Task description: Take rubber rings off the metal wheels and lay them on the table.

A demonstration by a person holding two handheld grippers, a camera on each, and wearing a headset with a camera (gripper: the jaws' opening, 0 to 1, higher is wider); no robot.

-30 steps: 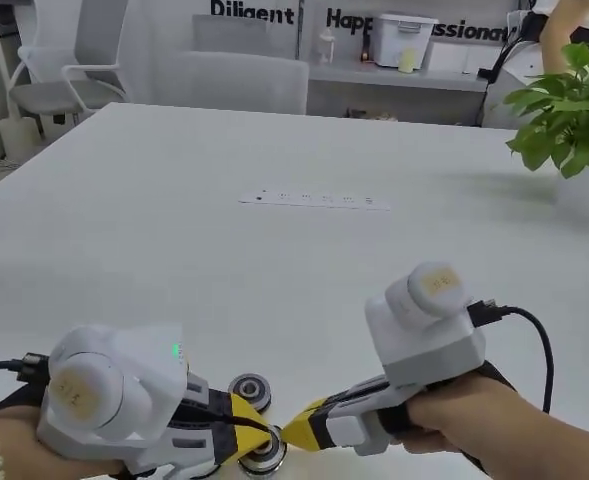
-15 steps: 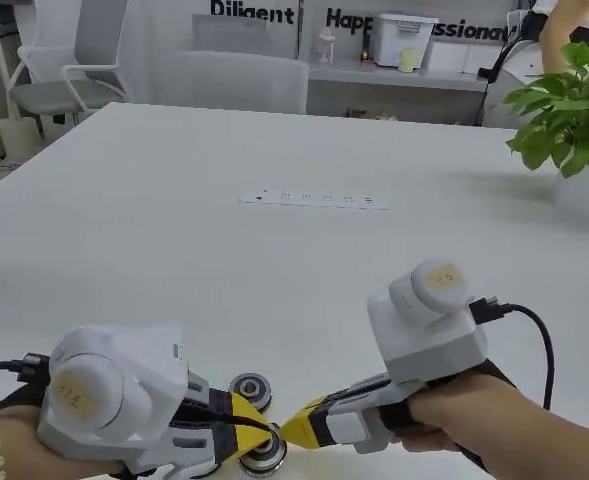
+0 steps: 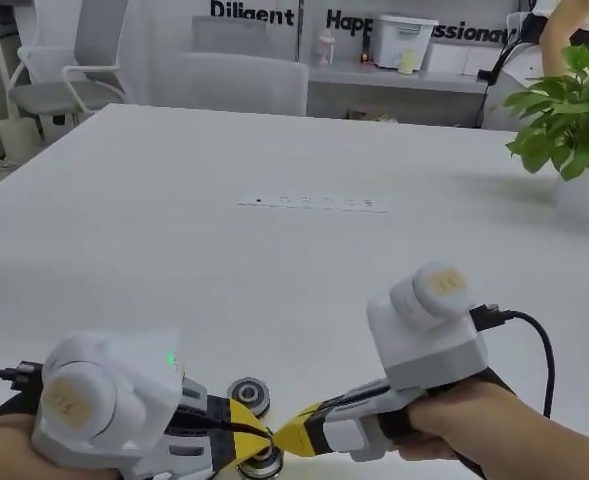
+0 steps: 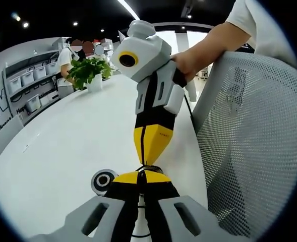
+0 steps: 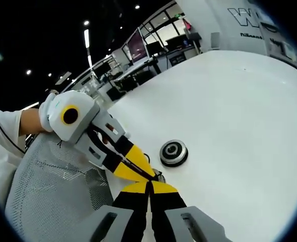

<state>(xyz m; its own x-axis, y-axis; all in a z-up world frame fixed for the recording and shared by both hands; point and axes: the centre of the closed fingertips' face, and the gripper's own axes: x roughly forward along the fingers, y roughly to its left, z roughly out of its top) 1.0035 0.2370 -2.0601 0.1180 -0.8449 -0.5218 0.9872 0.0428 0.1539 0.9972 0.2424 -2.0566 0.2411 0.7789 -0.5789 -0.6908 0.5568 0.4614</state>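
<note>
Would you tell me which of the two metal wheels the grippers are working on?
The nearer wheel, under the meeting tips of the left gripper and right gripper; the farther wheel lies free beyond them.

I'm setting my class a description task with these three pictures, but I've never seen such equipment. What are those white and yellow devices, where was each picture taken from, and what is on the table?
A person holds a grasping tool in each hand: the left tool and the right tool. The wide picture comes from a camera on the person's head; each round picture comes from a camera riding on one tool. On the white table one metal wheel lies free; a second wheel sits where both yellow tips meet. Both tools look shut; what they pinch is hidden.
</note>
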